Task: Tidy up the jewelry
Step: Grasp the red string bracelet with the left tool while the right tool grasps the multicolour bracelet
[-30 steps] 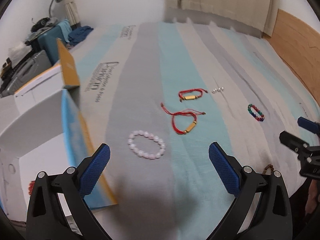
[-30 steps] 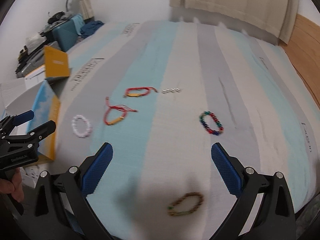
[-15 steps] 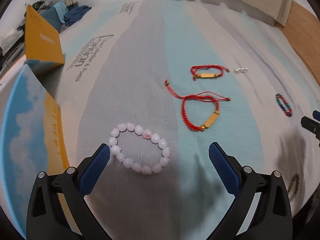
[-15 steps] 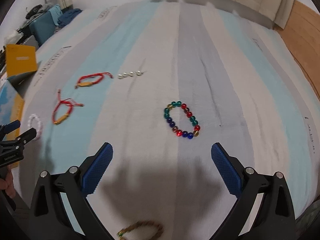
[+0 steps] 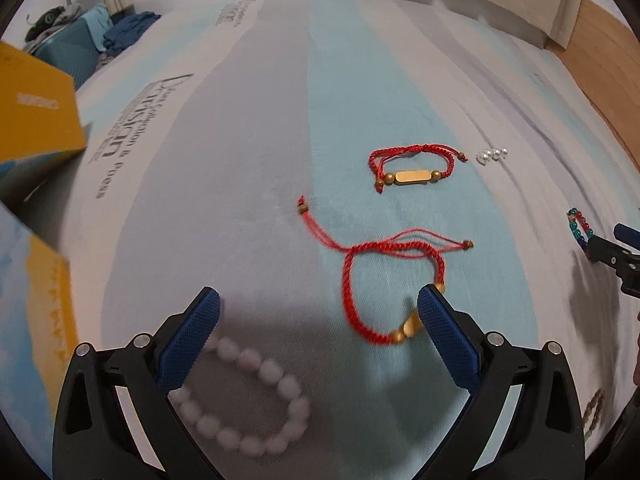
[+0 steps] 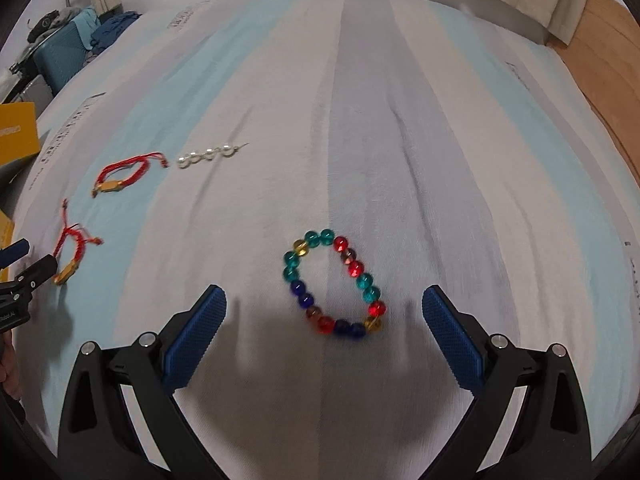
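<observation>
Left tongs (image 5: 316, 344) agape above pink bracelet (image 5: 244, 400); right tongs (image 6: 322, 334) agape above multicolour bracelet (image 6: 334, 284)

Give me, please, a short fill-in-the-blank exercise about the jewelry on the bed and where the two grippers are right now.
1. The right gripper, jaws open, frames the ____ bead bracelet.
2. The left gripper is open above a bracelet of pale ____ beads.
3. Both red cord bracelets carry a ____-coloured bar.
4. The small pearl string lies beside the ____ red cord bracelet.

Missing words: multicoloured; pink; gold; farther
</observation>
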`<state>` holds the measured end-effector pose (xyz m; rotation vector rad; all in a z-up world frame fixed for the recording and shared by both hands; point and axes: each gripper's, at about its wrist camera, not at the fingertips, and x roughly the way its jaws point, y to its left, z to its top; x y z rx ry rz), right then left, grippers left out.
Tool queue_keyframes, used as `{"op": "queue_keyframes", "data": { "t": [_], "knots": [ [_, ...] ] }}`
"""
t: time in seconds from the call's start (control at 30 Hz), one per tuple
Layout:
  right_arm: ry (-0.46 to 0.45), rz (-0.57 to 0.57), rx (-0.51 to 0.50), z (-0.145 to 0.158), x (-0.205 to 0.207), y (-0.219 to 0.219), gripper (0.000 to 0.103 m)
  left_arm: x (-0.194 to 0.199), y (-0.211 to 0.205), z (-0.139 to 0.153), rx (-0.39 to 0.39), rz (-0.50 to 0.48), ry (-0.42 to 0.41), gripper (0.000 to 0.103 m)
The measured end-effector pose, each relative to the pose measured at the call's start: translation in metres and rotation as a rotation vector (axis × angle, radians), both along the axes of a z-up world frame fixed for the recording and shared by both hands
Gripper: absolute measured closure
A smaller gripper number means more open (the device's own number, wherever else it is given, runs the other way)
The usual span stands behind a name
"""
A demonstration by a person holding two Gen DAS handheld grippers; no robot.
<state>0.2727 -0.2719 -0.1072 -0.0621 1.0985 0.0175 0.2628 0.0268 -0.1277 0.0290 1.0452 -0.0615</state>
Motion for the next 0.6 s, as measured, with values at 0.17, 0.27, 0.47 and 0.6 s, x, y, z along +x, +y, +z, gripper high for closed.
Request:
{"op": "queue_keyframes", "data": {
  "t": [0.17, 0.27, 0.47, 0.6],
  "knots": [
    [0.037, -0.014, 0.026, -0.016, 0.011, -0.007, 0.018, 0.013, -0.005, -0.013, 0.012, -0.012, 0.013, 0.01],
    [0.051, -0.026, 0.059, -0.024, 0.015, -0.013, 0.023, 0.017, -0.006, -0.015, 0.015, -0.014, 0.006, 0.017],
    [0.046, -0.025, 0.079, -0.025, 0.014, -0.016, 0.043, 0.017, -0.01, -0.013, 0.041, -0.035, 0.002, 0.049],
    [0.043, -0.004, 0.06, -0.021, 0.009, -0.014, 0.065, 0.019, -0.007, -0.01, 0.042, -0.037, 0.015, 0.081]
  ]
}}
